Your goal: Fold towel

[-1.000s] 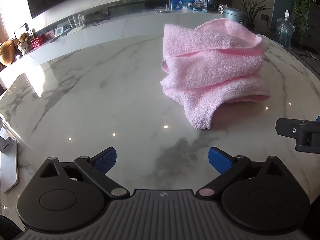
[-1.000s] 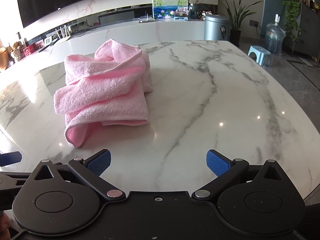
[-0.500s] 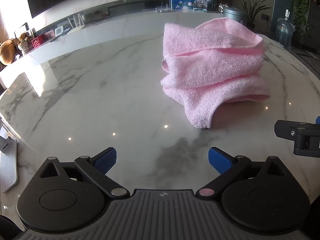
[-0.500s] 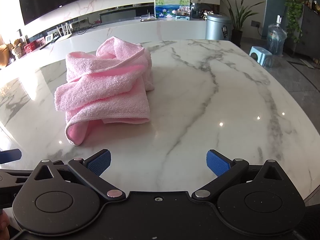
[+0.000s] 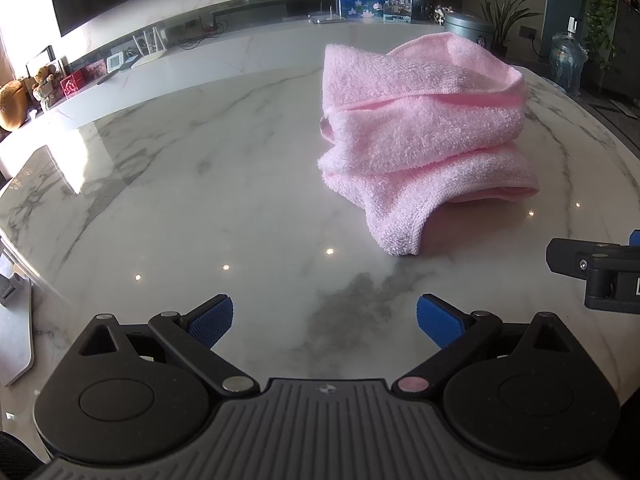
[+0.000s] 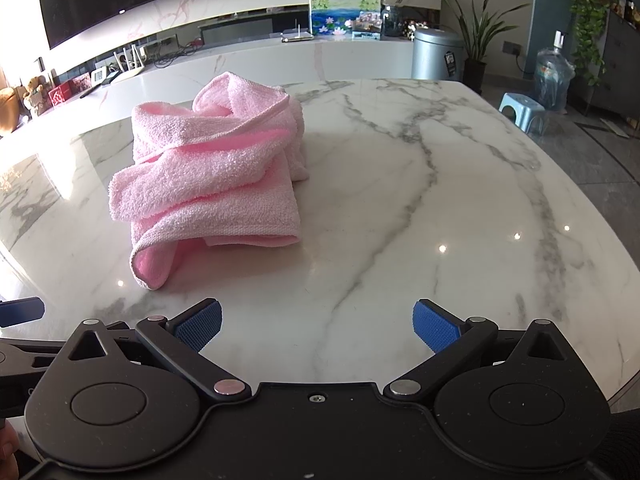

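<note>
A pink towel (image 5: 424,136) lies crumpled in a loose heap on the white marble table (image 5: 180,184). In the left wrist view it sits ahead and to the right of my left gripper (image 5: 324,320), which is open with nothing between its blue pads. The right wrist view shows the same towel (image 6: 212,184) ahead and to the left of my right gripper (image 6: 316,326), also open and empty. A corner of the towel hangs toward the near edge. Both grippers hover short of the towel, not touching it.
The other gripper's black frame (image 5: 596,272) pokes in at the right edge of the left view. A grey stand (image 5: 14,320) sits at the table's left edge. Beyond the table are a low counter, a metal bin (image 6: 438,54), a blue stool (image 6: 522,110) and plants.
The right gripper has tilted up and edged slightly closer to the towel. The left gripper has barely moved. The towel lies as before.
</note>
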The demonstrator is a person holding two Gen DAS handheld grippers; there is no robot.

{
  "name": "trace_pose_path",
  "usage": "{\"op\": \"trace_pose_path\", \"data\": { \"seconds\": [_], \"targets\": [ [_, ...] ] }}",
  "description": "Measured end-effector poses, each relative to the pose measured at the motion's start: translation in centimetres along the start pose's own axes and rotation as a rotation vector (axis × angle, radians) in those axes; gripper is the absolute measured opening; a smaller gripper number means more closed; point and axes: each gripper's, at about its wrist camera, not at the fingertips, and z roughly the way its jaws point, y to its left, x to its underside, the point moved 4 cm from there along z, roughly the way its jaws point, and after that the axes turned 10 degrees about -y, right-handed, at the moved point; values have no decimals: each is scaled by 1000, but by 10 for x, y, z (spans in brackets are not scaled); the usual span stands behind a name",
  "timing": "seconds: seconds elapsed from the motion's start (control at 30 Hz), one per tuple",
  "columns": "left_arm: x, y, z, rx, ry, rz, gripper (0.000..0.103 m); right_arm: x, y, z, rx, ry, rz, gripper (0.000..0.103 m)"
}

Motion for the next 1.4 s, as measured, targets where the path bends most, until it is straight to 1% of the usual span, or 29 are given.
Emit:
{"op": "trace_pose_path", "data": {
  "seconds": [0.37,0.87,1.17,1.33,1.4],
  "targets": [
    [4,-7,-2,2,5,8,100,1,0,3,4,3,-11,102],
    [2,2,-4,17,10,15,100,1,-1,6,11,10,-12,102],
    [-2,12,-2,39,8,12,100,1,-2,10,18,17,-7,102],
    [-2,12,-2,41,4,32,100,1,-3,13,33,24,-10,102],
    [-3,13,-1,43,3,39,100,1,-3,14,30,24,-8,99]
  ]
}}
